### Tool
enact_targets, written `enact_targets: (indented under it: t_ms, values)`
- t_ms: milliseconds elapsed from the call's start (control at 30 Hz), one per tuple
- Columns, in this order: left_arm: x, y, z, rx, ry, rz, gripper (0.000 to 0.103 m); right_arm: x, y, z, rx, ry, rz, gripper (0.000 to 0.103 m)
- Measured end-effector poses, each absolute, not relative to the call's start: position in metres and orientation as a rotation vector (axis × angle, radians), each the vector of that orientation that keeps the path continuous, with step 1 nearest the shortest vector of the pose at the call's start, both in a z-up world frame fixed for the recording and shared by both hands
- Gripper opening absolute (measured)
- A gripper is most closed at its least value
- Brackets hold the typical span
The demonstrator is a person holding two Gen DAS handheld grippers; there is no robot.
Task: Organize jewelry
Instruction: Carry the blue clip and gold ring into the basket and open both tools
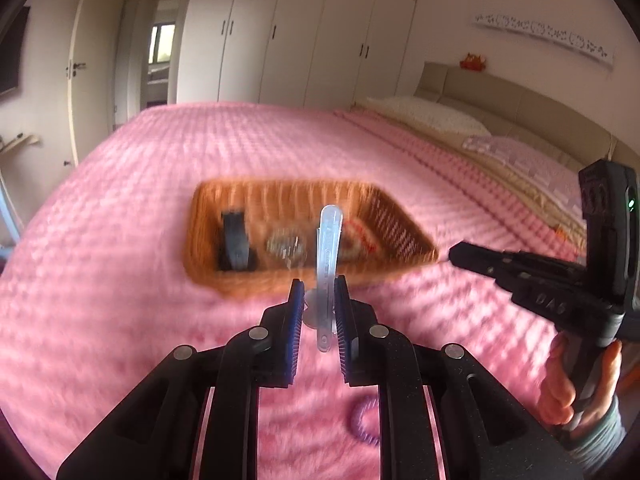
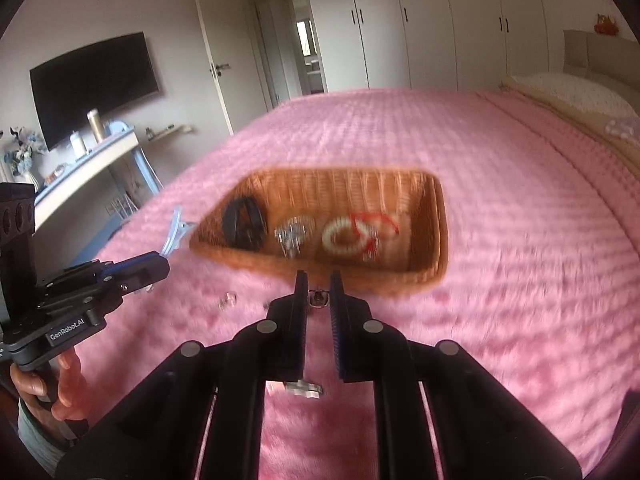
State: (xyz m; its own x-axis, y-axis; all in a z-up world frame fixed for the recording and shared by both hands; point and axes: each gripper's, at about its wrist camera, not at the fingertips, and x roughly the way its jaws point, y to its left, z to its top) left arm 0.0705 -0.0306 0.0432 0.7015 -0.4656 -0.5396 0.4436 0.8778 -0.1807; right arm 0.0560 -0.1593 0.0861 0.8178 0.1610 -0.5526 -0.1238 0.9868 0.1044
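Observation:
A wicker basket (image 1: 404, 224) (image 2: 436, 216) sits on the pink bedspread. It holds a black hair clip (image 2: 245, 222), a silver piece (image 2: 294, 234), and a white bracelet (image 2: 340, 238) with a red cord (image 2: 384, 220). My left gripper (image 1: 318, 284) is shut on a clear blue hair clip (image 1: 329, 240), held upright just in front of the basket; it also shows in the right wrist view (image 2: 174, 232). My right gripper (image 2: 318, 280) is shut on a small silver piece (image 2: 318, 298) near the basket's front edge. It shows at the right of the left wrist view (image 1: 456, 254).
On the bedspread lie a purple coil hair tie (image 1: 364, 420), a small clear piece (image 2: 227, 301) and a silver clasp (image 2: 302, 388). Pillows (image 1: 432, 118) lie at the headboard on the right. A desk (image 2: 92, 160) stands left of the bed.

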Motion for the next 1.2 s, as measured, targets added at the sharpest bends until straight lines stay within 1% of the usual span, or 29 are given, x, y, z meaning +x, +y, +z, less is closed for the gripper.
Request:
enact_targets:
  t_ms: [133, 233, 400, 533, 800, 900, 1067, 1100, 1133, 1167, 1200]
  values:
    - [0.095, -0.044, 0.068, -0.059, 0.575, -0.523, 0.014, 0.087, -0.155, 0.101, 0.054, 0.581, 0.151, 0.009]
    - [0.122, -0.054, 0.071, -0.091, 0.580, -0.530, 0.014, 0.117, -0.157, 0.103, 0.075, 0.595, 0.165, 0.009]
    - [0.178, -0.072, 0.049, -0.104, 0.653, -0.479, 0.014, 0.176, -0.162, 0.087, 0.116, 0.652, 0.196, 0.009]
    - [0.210, -0.081, 0.024, -0.093, 0.713, -0.447, 0.014, 0.205, -0.168, 0.068, 0.126, 0.682, 0.158, 0.009]
    - [0.228, -0.089, -0.012, -0.027, 0.768, -0.427, 0.014, 0.233, -0.182, 0.035, 0.144, 0.755, 0.086, 0.009]
    - [0.229, -0.090, -0.012, -0.013, 0.761, -0.428, 0.014, 0.238, -0.183, 0.027, 0.152, 0.786, 0.086, 0.009]
    - [0.226, -0.093, -0.012, 0.005, 0.750, -0.429, 0.014, 0.234, -0.183, 0.029, 0.148, 0.770, 0.081, 0.010]
    - [0.224, -0.092, -0.011, 0.005, 0.742, -0.430, 0.019, 0.234, -0.184, 0.030, 0.154, 0.767, 0.089, 0.010]
    - [0.223, -0.091, -0.010, -0.002, 0.736, -0.437, 0.031, 0.233, -0.184, 0.031, 0.162, 0.763, 0.098, 0.010]
    - [0.221, -0.090, -0.008, -0.009, 0.727, -0.440, 0.036, 0.231, -0.185, 0.032, 0.165, 0.757, 0.101, 0.010]
    - [0.219, -0.089, -0.005, -0.015, 0.710, -0.437, 0.037, 0.230, -0.185, 0.034, 0.165, 0.749, 0.104, 0.010]
